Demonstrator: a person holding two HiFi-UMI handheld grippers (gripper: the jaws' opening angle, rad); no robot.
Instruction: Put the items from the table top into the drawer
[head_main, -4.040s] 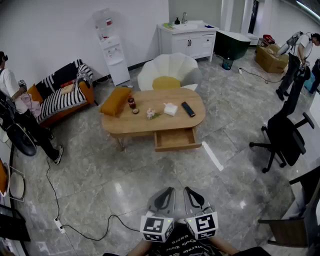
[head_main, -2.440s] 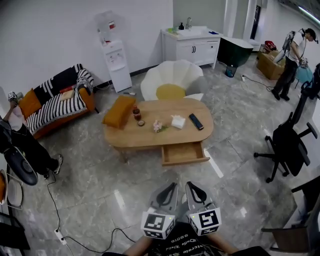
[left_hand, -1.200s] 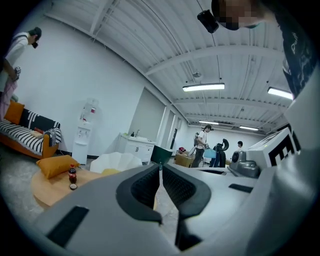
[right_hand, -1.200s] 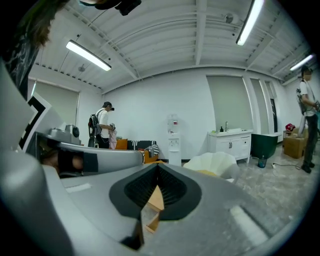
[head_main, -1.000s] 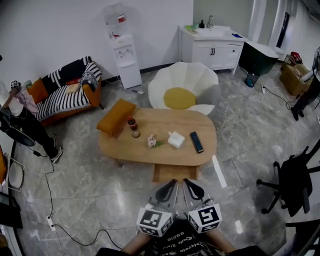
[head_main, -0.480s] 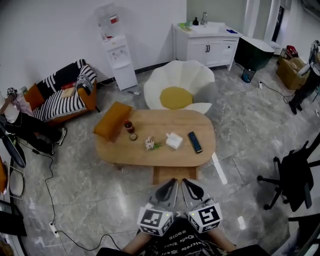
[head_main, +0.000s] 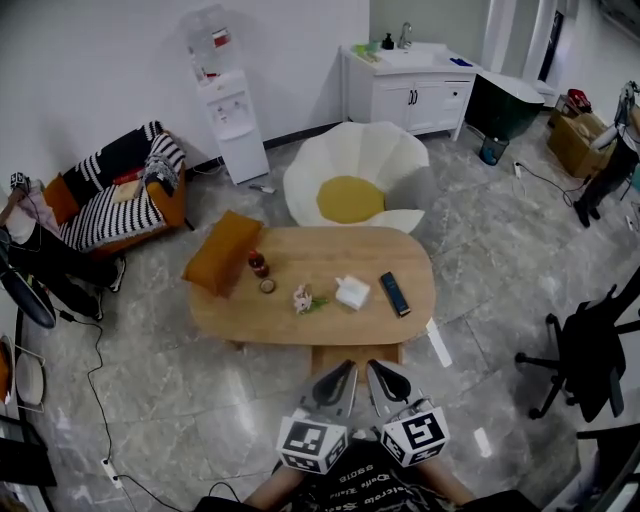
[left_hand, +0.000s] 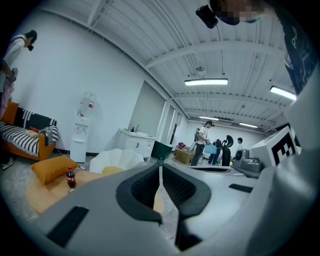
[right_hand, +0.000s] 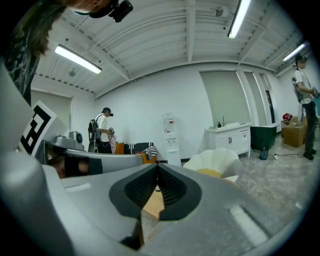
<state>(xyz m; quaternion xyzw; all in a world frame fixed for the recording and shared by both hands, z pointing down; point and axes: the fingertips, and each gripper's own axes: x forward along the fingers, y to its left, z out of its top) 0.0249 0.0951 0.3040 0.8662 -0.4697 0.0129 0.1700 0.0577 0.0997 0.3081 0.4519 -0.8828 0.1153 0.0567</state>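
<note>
We are holding the left gripper (head_main: 340, 372) and right gripper (head_main: 380, 372) clenched and empty at 6 o'clock. The remote (head_main: 395, 293), tissue pack (head_main: 352, 292) and cola bottle (head_main: 258, 263) are sitting on the table (head_main: 300, 328) at 12 o'clock, with the open drawer (head_main: 355, 351) between. We are judging it best to spread the jaws first, then straddle the remote's narrow width.

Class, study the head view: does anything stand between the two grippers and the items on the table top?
Nothing visible blocks the way. Only the open drawer juts from the table toward the left gripper and right gripper; the remote, white box and bottle lie beyond it.
</note>
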